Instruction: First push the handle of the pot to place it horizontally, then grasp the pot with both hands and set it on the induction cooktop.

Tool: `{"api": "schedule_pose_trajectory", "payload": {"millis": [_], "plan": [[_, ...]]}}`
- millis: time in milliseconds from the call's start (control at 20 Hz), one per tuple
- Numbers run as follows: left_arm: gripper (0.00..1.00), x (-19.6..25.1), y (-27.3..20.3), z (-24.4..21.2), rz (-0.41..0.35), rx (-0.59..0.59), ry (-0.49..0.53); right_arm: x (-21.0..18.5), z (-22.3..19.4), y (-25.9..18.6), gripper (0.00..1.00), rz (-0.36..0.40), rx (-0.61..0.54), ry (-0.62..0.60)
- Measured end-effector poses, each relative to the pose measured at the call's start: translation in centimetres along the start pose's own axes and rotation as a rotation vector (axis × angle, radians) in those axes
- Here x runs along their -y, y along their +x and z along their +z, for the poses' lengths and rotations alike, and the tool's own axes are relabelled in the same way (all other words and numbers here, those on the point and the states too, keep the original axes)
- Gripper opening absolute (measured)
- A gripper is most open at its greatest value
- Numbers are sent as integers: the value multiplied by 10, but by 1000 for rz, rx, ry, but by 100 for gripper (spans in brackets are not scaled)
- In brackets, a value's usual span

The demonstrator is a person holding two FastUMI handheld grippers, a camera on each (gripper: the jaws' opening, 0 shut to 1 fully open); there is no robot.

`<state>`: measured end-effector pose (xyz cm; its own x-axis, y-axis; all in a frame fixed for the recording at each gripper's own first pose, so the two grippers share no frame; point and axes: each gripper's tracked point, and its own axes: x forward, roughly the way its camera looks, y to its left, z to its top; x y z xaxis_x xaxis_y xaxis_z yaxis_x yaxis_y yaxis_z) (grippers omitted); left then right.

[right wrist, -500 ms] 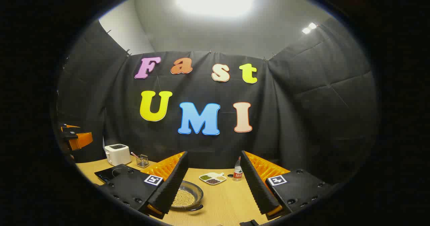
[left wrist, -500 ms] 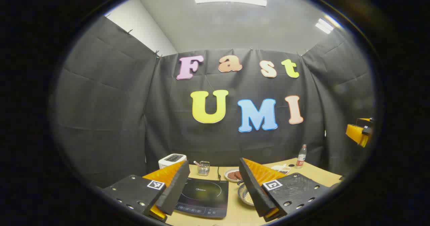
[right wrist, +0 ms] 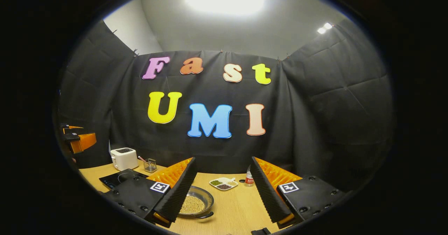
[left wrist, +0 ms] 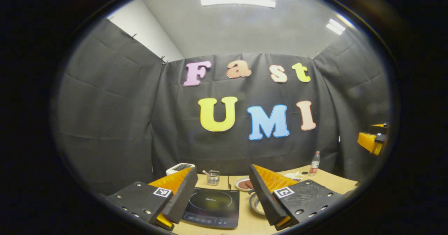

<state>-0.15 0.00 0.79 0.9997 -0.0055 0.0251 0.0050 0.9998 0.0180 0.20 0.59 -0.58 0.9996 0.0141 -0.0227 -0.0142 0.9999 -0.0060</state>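
Table, pot half behind tool

Metal pot – glossy cooktop – wooden table.

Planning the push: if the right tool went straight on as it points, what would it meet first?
Probably nothing near: the right tool is open, pointing over the table toward the back wall; the pot lies lower left. Depth unclear.

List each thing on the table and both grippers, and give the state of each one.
left gripper: open, holding nothing
right gripper: open, holding nothing
pot: on the table, full of pale grains
induction cooktop: bare, nothing on it
water bottle: upright, capped
toaster: upright, slots empty
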Motion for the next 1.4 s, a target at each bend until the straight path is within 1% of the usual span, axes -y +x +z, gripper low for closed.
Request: {"api": "schedule_pose_trajectory", "payload": {"millis": [400,450,500,550,600,700,750,800,850,900,950,1000,1050,1100,1150,1200,1250,1300,1350,1400], "plan": [[87,1,-2,3,0,14,6,0,-2,-1,97,3,-9,7],[90,0,-1,4,0,14,6,1,-2,-2,97,5,-11,6],[87,0,-2,3,1,15,6,1,-3,-1,97,7,-13,5],[90,1,-1,4,1,14,6,0,-4,-1,97,11,-18,3],[90,0,-2,3,3,14,7,0,-5,-1,96,9,-21,-1],[90,0,-3,4,5,16,6,1,-5,-1,86,10,-27,-9],[90,-1,-3,5,7,17,6,0,-6,-1,83,9,-28,-11],[90,-2,-3,4,9,18,7,-1,-5,-1,76,9,-26,-12],[90,-3,-3,5,11,20,8,0,-5,-2,73,7,-24,-13],[90,-4,-3,5,11,21,8,1,-3,-2,65,4,-19,-13],[90,-5,-4,6,13,22,10,1,-1,-2,63,1,-13,-12],[87,-6,-3,6,15,23,11,2,0,-2,55,-2,-10,-10],[90,-7,-4,6,16,25,11,1,1,-2,51,-3,-8,-7],[87,-8,-4,6,18,25,10,0,0,-3,43,1,-11,-4],[87,-9,-4,6,19,25,10,-3,-2,-2,40,11,-16,0],[90,-10,-5,7,20,25,10,-6,-4,-2,35,19,-22,2],[90,-11,-4,7,21,26,10,-6,-4,-2,28,24,-24,3],[87,-12,-3,7,22,27,10,-6,-3,-2,23,19,-20,2],[90,-13,-3,7,23,28,11,-5,-1,-3,18,13,-13,1],[90,-15,-3,7,24,30,11,-11,0,-3,5,30,-11,0]]}}
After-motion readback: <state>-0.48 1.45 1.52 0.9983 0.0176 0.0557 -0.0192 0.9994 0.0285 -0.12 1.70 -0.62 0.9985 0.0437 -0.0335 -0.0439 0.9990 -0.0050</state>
